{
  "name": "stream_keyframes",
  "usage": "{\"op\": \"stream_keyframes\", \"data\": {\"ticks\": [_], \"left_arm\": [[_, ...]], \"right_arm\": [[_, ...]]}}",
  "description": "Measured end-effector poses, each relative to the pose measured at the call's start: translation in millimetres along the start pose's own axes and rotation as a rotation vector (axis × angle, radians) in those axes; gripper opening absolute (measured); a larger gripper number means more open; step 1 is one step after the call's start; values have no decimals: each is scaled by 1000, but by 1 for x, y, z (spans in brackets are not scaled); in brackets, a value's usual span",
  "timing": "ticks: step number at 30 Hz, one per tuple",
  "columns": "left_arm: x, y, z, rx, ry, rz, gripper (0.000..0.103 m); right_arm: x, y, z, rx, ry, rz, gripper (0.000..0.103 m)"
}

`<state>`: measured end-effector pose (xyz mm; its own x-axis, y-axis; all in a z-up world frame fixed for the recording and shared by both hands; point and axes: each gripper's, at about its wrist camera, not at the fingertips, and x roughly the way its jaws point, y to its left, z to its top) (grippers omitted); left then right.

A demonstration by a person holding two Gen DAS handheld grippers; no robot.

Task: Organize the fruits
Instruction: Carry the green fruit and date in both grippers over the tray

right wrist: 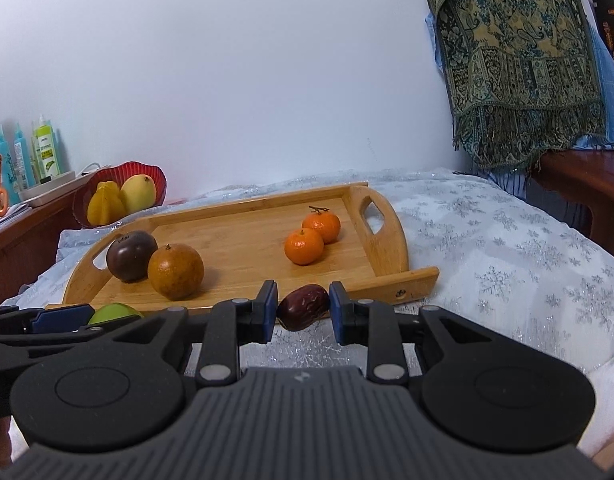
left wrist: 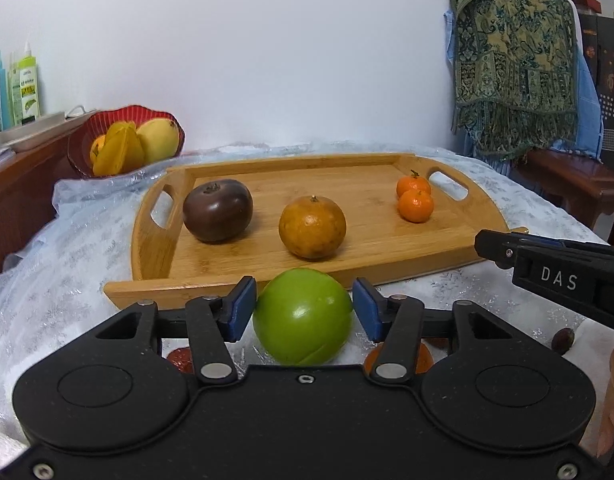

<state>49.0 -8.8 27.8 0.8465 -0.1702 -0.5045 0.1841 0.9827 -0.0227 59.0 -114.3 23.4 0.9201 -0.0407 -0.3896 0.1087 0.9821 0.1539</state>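
Note:
My left gripper (left wrist: 304, 308) is shut on a green apple (left wrist: 303, 318), held just in front of the wooden tray (left wrist: 371, 254). My right gripper (right wrist: 302, 307) is shut on a dark red date (right wrist: 304, 306), held above the cloth before the tray's front edge (right wrist: 347, 286). On the tray lie a dark purple fruit (left wrist: 218, 210), a brownish orange (left wrist: 311, 227) and two small mandarins (left wrist: 415, 199). The right gripper shows at the right of the left wrist view (left wrist: 555, 272). The apple also shows in the right wrist view (right wrist: 113, 313).
A red bowl (left wrist: 87, 136) with a mango and starfruit stands back left on a wooden cabinet with bottles (left wrist: 25, 88). A patterned shawl (left wrist: 515, 56) hangs back right over a wooden bench (left wrist: 567, 176). Small fruits lie on the white cloth under the left gripper (left wrist: 179, 358).

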Motion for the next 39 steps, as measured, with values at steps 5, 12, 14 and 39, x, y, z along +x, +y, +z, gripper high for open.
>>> {"op": "stream_keyframes", "data": {"ticks": [5, 12, 14, 39], "left_arm": [[18, 13, -3, -140, 125, -111, 58], [21, 8, -3, -117, 111, -93, 56], [13, 3, -2, -90, 69, -73, 56], [74, 57, 111, -116, -60, 67, 56]], "right_arm": [[0, -1, -1, 7, 5, -2, 32], [2, 1, -3, 4, 19, 4, 32], [2, 2, -2, -1, 18, 7, 32], [83, -5, 83, -63, -48, 5, 32]]}}
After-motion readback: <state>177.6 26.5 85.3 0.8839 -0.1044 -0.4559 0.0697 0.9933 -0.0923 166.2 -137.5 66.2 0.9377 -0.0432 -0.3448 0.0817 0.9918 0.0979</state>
